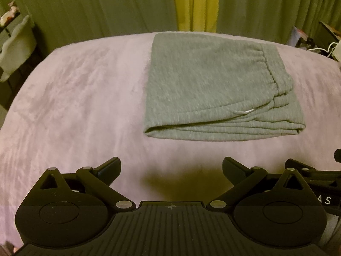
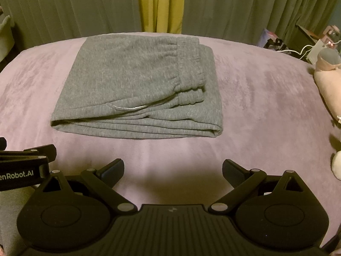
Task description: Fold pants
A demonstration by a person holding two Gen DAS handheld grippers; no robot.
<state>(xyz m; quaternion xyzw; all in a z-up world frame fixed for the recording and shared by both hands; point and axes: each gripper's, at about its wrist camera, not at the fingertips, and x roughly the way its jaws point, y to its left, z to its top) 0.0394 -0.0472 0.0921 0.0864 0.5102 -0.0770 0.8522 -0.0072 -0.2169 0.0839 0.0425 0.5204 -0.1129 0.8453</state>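
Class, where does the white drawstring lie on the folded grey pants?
The white drawstring lies on the folded pants, near their front edge, just left of the bunched waistband, on the pink blanket.

Lilac plush bed cover (image 1: 74,98), green pleated curtains (image 1: 96,6) behind, yellow curtain strip (image 2: 161,4), dim warm light

- A bed covered in a soft pale lilac plush blanket (image 1: 74,98) carries everything.
- Folded grey sweatpants (image 2: 136,89) lie flat on it.
- A pale pink plush toy (image 2: 328,85) rests at its right edge.
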